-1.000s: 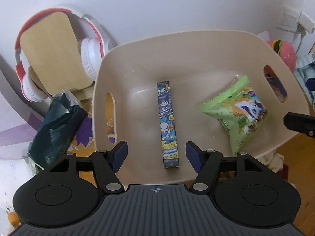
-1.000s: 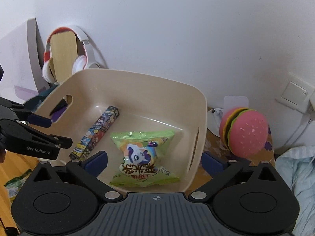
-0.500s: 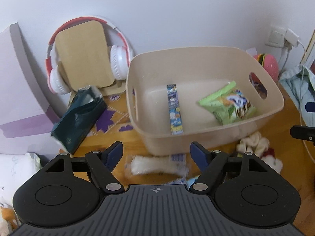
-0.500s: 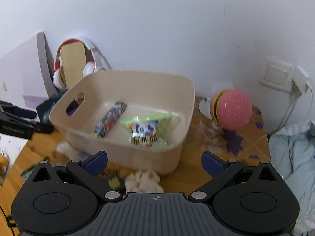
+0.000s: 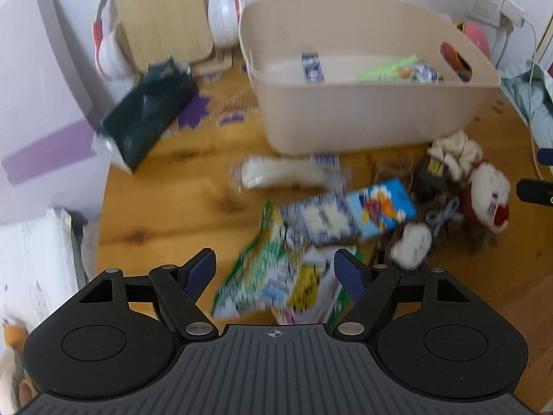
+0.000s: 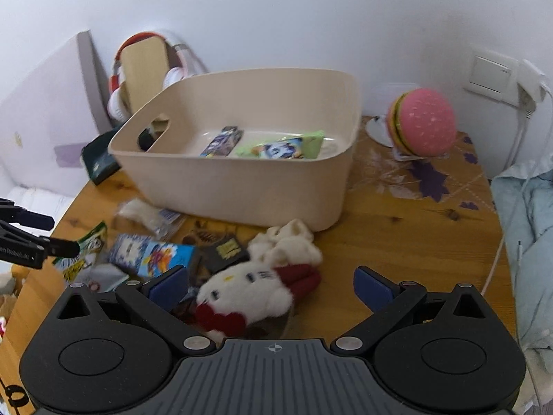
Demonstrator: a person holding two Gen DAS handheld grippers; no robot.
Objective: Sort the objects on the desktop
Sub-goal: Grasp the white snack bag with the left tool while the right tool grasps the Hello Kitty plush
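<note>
A beige bin stands at the back of the wooden table. Inside it lie a long blue cartoon box and a green snack bag. In front of the bin is a loose pile. My left gripper hangs open above a green-and-white snack packet in that pile, its pads clear of it. A blue cartoon box and a white packet lie just beyond. My right gripper is open over a white plush toy with red parts.
Red-and-white headphones hang on a wooden stand, with a dark green pack below them. A pink burger toy sits right of the bin. A wall socket and cable and a blue cloth border the right. The table edge curves at front left.
Both grippers have drawn back from over the bin to above the pile in front of it. The left jaws stand a little wider. The bin's contents have not moved.
</note>
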